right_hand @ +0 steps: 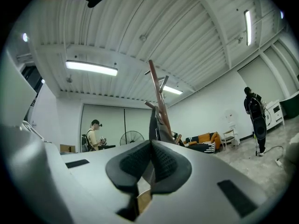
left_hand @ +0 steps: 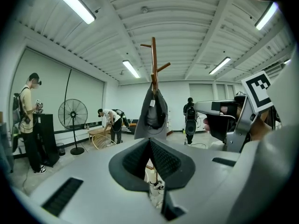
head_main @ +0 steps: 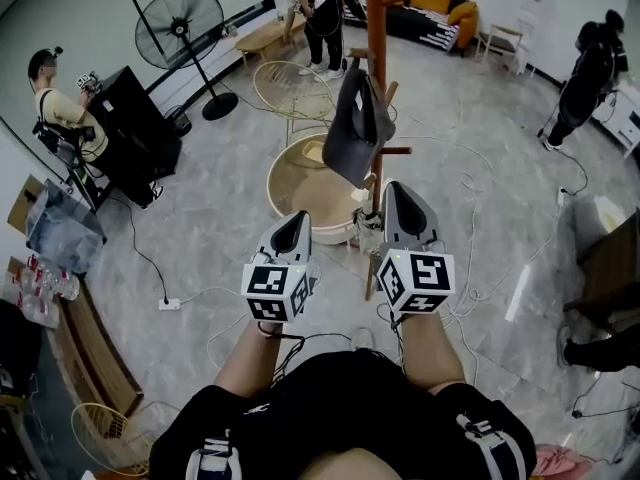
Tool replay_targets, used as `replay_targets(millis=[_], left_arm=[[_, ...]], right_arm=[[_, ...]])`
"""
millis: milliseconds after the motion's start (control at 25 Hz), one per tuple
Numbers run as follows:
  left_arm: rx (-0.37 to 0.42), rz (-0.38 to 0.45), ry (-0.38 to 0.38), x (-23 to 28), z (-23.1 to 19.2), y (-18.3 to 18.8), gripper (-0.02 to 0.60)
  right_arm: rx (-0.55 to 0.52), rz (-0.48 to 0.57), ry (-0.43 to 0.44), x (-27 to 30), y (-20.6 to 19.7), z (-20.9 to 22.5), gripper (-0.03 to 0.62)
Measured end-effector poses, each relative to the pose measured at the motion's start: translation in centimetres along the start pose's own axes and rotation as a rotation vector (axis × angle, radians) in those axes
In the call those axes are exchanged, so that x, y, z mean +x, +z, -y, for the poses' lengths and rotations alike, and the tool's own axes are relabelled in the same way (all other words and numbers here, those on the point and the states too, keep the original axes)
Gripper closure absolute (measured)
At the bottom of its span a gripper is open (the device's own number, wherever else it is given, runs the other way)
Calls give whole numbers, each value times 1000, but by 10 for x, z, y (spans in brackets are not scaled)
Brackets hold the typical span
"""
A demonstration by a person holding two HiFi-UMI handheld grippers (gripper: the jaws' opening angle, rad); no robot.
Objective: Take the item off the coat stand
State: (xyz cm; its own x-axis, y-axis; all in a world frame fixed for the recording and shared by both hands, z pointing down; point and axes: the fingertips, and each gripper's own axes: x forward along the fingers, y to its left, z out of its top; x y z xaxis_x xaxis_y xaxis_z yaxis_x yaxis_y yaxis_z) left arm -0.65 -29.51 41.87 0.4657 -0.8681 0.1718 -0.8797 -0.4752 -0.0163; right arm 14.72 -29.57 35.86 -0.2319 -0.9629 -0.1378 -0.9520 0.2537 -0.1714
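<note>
A wooden coat stand rises in front of me, and a dark grey cap hangs from one of its pegs. My left gripper is shut and empty, below and left of the cap. Just under the cap, beside the pole, my right gripper is shut on nothing. In the left gripper view the shut jaws point at the cap on the stand, still at a distance. Past the shut jaws in the right gripper view, the cap and the pole show close ahead.
A round beige tub sits at the stand's foot. Cables trail over the grey floor. A floor fan, a black case and a sofa stand further off. Several people are around the room's edges.
</note>
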Motion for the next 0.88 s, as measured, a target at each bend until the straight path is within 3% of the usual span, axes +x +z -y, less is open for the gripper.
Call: replay_targets(millis=[200, 560, 600, 640, 680, 880], left_arm=[[-26, 9, -26, 48, -2, 8, 565], [-41, 27, -56, 89, -23, 10, 565], [-37, 32, -60, 91, -26, 11, 565], [-33, 36, -62, 92, -30, 13, 565], [-32, 38, -63, 93, -33, 14, 565], [-42, 39, -65, 96, -50, 25, 565]], right_arm=[[-11, 12, -16, 37, 8, 32, 579], [-63, 62, -18, 73, 16, 34, 577], [-62, 74, 6, 76, 17, 28, 560], [-59, 81, 34, 80, 19, 21, 449], [-57, 83, 56, 84, 21, 15, 387], [-116, 53, 26, 109, 30, 2, 307]])
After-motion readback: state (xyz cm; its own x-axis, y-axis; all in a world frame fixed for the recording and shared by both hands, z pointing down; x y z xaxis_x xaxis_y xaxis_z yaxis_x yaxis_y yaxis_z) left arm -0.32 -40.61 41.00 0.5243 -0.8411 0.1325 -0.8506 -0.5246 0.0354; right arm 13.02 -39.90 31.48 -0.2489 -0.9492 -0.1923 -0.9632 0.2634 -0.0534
